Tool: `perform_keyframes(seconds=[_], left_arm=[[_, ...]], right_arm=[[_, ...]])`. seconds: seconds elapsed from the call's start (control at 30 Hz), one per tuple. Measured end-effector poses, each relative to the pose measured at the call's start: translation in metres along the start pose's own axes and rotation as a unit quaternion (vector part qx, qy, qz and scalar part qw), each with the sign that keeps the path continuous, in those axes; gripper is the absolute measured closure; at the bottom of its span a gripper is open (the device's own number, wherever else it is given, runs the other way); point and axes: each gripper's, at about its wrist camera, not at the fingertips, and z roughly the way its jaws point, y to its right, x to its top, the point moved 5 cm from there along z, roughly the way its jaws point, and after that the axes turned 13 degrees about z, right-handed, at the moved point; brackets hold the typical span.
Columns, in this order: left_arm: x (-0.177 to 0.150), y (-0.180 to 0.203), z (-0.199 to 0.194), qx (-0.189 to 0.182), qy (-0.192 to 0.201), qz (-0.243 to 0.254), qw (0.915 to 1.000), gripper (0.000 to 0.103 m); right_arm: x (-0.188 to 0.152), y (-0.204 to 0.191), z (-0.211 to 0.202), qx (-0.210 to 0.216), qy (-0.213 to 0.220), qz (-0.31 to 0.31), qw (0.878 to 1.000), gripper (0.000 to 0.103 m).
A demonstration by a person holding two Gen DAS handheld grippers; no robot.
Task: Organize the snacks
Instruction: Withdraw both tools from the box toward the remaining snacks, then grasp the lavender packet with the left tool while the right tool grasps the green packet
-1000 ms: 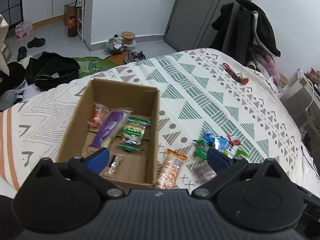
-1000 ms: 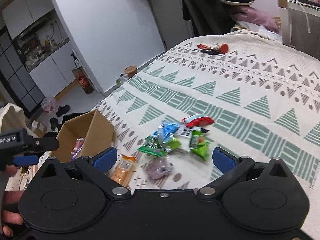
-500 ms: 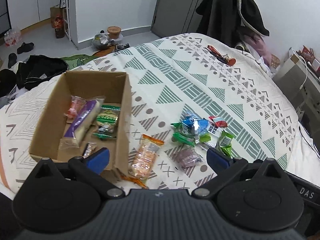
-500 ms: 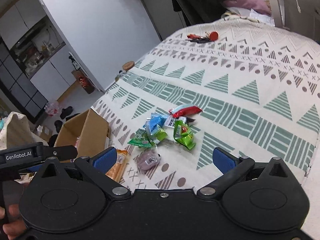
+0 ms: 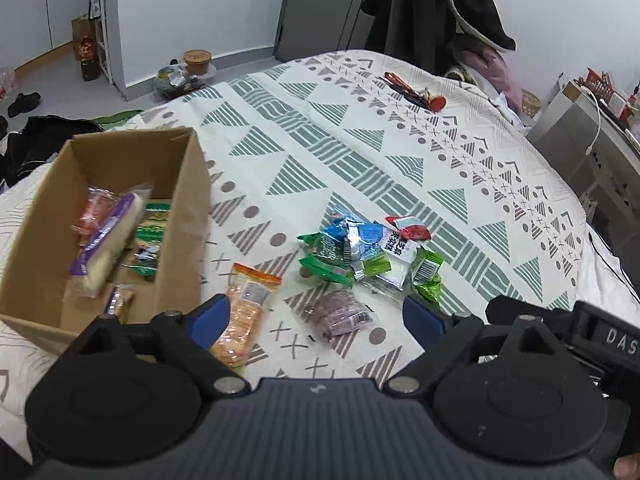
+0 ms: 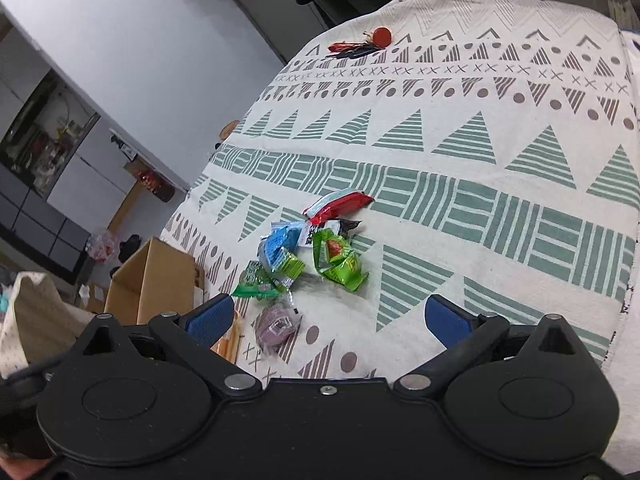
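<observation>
The loose snack pile (image 5: pixel 368 252) lies on the bed (image 5: pixel 400 168) at 3 o'clock from the cardboard box (image 5: pixel 180 216), which already holds 5 or so packets, so sorting looks partway done. Both the left tool (image 5: pixel 316 314) and right tool (image 6: pixel 328 316) hang released and empty. Since 1 second ago, both views have swung toward the pile.

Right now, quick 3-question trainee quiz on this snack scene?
1. True or false: the left tool is shut on a snack.
2. Which packet lies closest to the cardboard box: A) orange packet B) red packet C) purple packet?
3. Fill in: the long purple-wrapped snack lies ___ the box.

Key: 1 false, both tools open, right tool too. 2 A. 3 inside.
</observation>
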Motion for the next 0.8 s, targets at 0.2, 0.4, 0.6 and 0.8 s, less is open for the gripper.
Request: perform_keyframes(seconds=[0.2,0.4,0.6,0.8], left_arm=[[0.001,0.009,0.026,-0.007,-0.016,-0.001,0.9998,0.015],[-0.002,0.016,0.055,-0.011,-0.039,0.000,0.9992,0.016],[-0.006,0.018,0.079,-0.011,-0.060,-0.006,0.9981,0.019],[-0.009,0.018,0.099,-0.005,-0.075,-0.012,0.9971,0.021]], right_arm=[[0.007,0.004,0.012,0.012,-0.011,0.010,1.000,0.001],[0.014,0.006,0.033,0.011,-0.022,0.012,1.000,0.003],[0.020,0.009,0.050,0.007,-0.028,0.016,0.999,0.008],[0.023,0.013,0.069,0.001,-0.041,0.017,0.999,0.013]])
